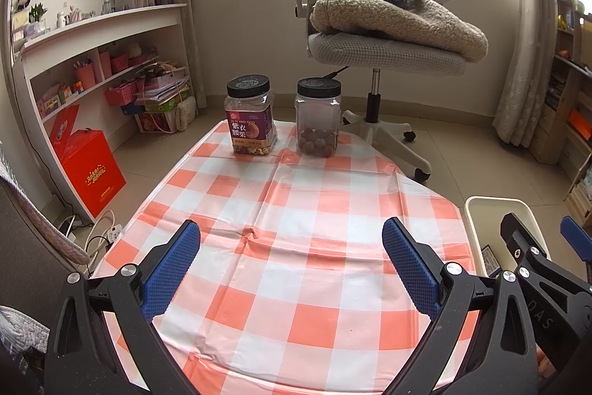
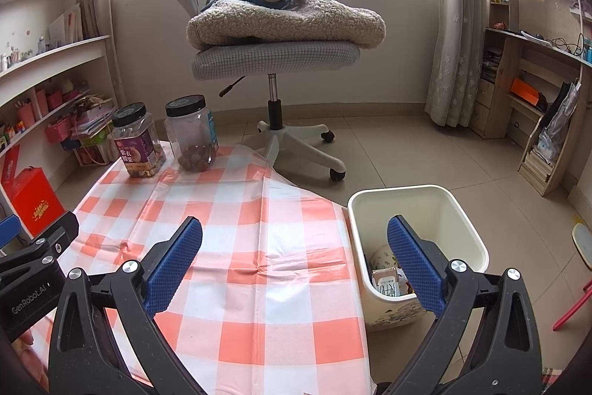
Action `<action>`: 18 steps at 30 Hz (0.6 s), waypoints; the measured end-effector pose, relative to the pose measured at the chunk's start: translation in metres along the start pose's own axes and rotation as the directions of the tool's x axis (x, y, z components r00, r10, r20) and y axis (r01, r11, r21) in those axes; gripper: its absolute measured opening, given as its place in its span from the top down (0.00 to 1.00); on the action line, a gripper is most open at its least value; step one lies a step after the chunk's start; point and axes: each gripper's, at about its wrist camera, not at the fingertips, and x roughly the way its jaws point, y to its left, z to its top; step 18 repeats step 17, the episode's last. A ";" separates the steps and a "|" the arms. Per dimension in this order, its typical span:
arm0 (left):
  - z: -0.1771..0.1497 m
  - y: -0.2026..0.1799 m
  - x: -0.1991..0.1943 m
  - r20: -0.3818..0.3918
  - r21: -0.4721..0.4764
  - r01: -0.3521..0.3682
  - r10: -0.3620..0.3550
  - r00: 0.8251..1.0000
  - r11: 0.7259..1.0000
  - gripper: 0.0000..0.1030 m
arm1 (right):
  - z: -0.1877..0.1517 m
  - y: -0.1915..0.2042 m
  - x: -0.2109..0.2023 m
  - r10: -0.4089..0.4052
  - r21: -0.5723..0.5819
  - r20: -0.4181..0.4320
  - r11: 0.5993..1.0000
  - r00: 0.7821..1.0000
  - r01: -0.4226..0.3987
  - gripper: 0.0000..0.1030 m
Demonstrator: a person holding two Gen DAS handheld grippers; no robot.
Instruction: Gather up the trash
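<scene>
The checked worktop [image 2: 259, 247] is flanked on the right by a cream bin [image 2: 462, 221] where cartons [image 2: 386, 284] are seen. Two jars [image 1: 251, 121] are stood at its far edge. Both the left tool [image 1: 292, 258] and the right tool [image 2: 296, 254] are held apart, gripping nothing.

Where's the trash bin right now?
The trash bin stands on the floor against the right edge of the checkered table, right of centre in the right wrist view, with trash inside; the left wrist view shows only its rim.
</scene>
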 end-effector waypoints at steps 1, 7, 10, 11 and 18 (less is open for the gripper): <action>0.000 -0.001 -0.001 0.008 0.007 0.002 -0.002 1.000 1.000 0.08 | 0.000 -0.001 0.000 0.002 0.001 -0.002 1.000 1.000 -0.002 0.07; 0.001 -0.006 -0.002 0.022 0.024 0.000 -0.001 1.000 1.000 0.12 | 0.001 -0.003 -0.001 0.001 0.007 0.000 1.000 1.000 -0.001 0.07; 0.003 -0.006 -0.001 0.023 0.018 0.000 0.000 1.000 1.000 0.12 | 0.001 -0.004 -0.001 -0.002 0.011 0.001 1.000 1.000 0.002 0.07; 0.003 -0.006 -0.002 0.024 0.014 0.001 -0.001 1.000 1.000 0.12 | 0.002 -0.005 -0.001 -0.003 0.013 0.000 1.000 1.000 0.003 0.07; 0.005 -0.003 0.002 -0.007 -0.017 -0.005 0.005 1.000 1.000 0.07 | 0.003 -0.004 -0.001 -0.006 0.010 0.004 1.000 1.000 0.006 0.07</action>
